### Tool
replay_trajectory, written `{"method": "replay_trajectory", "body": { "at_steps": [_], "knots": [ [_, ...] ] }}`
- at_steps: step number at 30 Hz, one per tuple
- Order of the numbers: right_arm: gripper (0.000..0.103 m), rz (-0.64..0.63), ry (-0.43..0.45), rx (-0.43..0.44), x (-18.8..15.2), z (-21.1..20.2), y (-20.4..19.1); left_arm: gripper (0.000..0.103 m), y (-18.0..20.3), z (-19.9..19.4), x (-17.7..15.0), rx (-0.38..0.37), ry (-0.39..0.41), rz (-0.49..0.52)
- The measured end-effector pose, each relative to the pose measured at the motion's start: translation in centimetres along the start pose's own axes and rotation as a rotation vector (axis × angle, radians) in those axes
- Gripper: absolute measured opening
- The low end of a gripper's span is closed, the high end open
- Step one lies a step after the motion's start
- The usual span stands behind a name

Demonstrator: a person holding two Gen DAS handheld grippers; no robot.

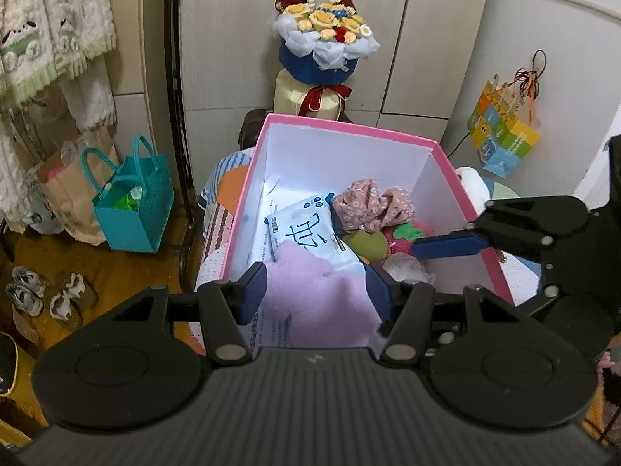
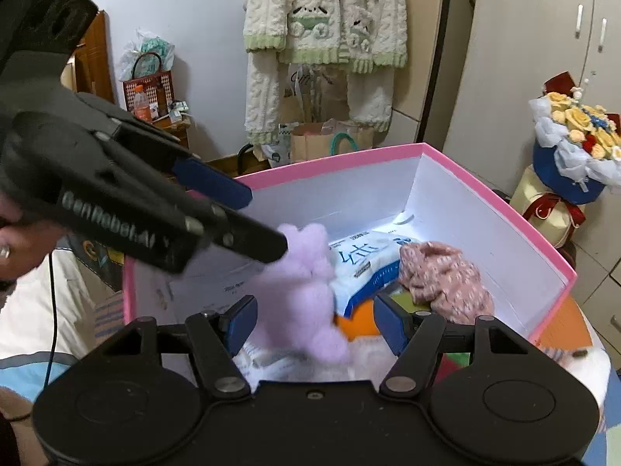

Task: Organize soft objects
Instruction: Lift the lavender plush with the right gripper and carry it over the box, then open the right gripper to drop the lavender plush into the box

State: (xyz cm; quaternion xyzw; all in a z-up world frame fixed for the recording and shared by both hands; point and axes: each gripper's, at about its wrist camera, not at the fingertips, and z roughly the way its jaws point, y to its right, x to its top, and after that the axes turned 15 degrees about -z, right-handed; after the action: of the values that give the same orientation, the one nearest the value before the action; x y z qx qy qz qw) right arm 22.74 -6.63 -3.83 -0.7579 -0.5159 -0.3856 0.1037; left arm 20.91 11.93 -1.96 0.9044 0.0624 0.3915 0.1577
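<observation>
Both tongs angle down over the open pink-rimmed white cardboard box (image 1: 349, 124). The left tongs (image 1: 316, 291), lower centre, clamp a fluffy lilac plush toy (image 1: 322, 303) inside the box. The right tongs (image 2: 314, 322) stand apart, unpressed around the toy's hanging end. The box holds a blue-and-white tissue pack (image 1: 299, 229) and crumpled pink floral cloth (image 1: 372, 204).

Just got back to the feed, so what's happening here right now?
A person is packing soft items into a pink-rimmed white cardboard box. The left hand-held gripper is clamped on a fluffy lilac plush toy and holds it over the box. The right hand-held gripper stands open around the toy's lower end, not pressing it. Already in the box are a blue-and-white tissue pack and a crumpled pink floral cloth.
</observation>
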Motion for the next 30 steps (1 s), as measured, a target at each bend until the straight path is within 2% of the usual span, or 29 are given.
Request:
{"method": "replay_trajectory", "body": {
  "at_steps": [10,19,22,26,30],
  "knots": [
    [0.071,0.109,0.083,-0.038,-1.3,-6.2,-0.7,0.056,1.2,-5.0,-1.8,-0.017,0.048,0.077],
    [0.071,0.164,0.086,-0.088,-2.3,-11.5,-2.8,0.059,3.5,-10.5,-4.1,-0.068,0.092,0.164],
    [0.074,0.169,0.086,-0.113,-2.9,-13.1,-3.6,0.059,4.4,-12.1,-5.1,-0.079,0.100,0.196],
    [0.079,0.180,0.096,-0.175,-4.4,-15.6,-4.6,0.059,6.0,-13.2,-6.2,-0.107,0.074,0.234],
    [0.082,0.210,0.121,-0.224,-6.5,-18.2,-5.3,0.059,8.0,-13.6,-7.0,-0.162,0.009,0.261]
  ]
}}
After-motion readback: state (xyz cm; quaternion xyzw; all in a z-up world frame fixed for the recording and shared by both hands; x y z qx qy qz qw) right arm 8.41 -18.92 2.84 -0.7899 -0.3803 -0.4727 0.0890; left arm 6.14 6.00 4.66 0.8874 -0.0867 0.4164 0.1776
